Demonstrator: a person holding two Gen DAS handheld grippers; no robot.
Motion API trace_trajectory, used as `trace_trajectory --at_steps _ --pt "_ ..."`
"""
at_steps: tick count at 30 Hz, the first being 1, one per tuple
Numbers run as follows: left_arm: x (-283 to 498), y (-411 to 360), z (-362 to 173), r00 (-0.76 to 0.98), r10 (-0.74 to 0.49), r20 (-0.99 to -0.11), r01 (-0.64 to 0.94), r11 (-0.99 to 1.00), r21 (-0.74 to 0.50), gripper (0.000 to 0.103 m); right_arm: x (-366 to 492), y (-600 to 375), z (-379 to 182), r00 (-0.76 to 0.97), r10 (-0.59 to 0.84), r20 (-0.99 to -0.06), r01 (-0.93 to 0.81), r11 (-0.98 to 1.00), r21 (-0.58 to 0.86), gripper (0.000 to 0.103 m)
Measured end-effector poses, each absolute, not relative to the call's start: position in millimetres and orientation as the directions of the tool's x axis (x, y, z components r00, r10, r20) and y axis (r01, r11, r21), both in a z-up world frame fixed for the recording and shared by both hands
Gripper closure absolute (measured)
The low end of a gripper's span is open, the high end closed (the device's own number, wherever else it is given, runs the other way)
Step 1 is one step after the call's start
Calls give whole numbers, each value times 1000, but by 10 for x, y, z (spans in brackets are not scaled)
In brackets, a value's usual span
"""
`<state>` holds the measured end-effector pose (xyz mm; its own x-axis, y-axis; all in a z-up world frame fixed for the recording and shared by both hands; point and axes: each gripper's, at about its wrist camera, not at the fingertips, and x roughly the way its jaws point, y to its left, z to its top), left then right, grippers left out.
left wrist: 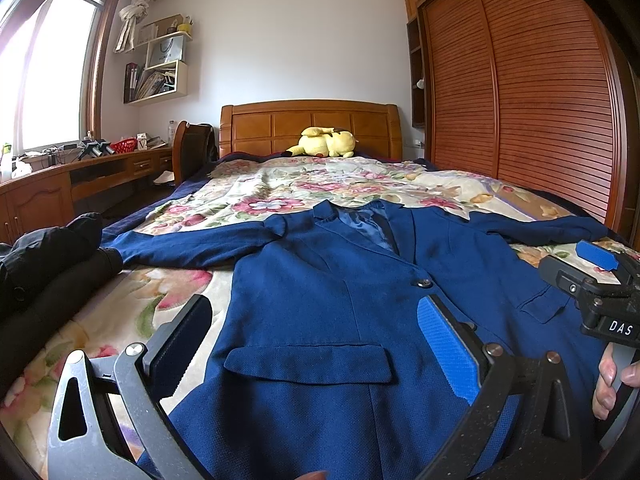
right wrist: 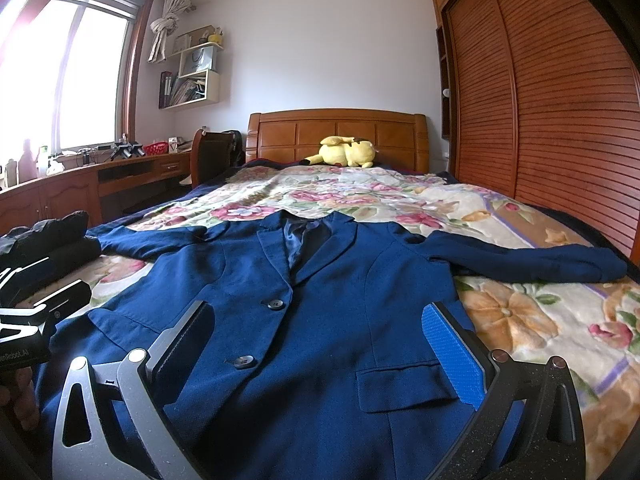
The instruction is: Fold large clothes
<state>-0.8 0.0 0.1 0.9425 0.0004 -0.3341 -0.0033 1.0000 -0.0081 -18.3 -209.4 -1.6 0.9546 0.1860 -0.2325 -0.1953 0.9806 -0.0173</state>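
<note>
A navy blue blazer (left wrist: 332, 300) (right wrist: 320, 320) lies face up on the floral bedspread (left wrist: 280, 188) (right wrist: 520, 312), buttoned, collar toward the headboard, sleeves spread out to both sides. My left gripper (left wrist: 316, 344) hovers open just over its lower left panel, above the flap pocket (left wrist: 308, 364). My right gripper (right wrist: 320, 344) hovers open over the lower right panel, beside the other flap pocket (right wrist: 400, 384). Nothing is between either pair of fingers. The right gripper (left wrist: 600, 276) shows at the right edge of the left wrist view, held by a hand (left wrist: 612, 380).
Dark clothes (left wrist: 44, 268) (right wrist: 48, 240) are piled at the bed's left edge. A yellow plush toy (left wrist: 324, 144) (right wrist: 344, 152) rests by the wooden headboard (left wrist: 308, 120). A slatted wardrobe (left wrist: 520, 100) runs along the right; a desk (left wrist: 80, 176) and chair (left wrist: 192, 148) stand left.
</note>
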Motion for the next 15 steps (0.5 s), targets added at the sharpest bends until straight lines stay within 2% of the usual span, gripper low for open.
trace_trajectory --at_steps 15 --pt "-10 0 2 943 1 -332 -3 1000 -8 0 -181 -2097 -19 954 187 -233 -196 980 -16 0"
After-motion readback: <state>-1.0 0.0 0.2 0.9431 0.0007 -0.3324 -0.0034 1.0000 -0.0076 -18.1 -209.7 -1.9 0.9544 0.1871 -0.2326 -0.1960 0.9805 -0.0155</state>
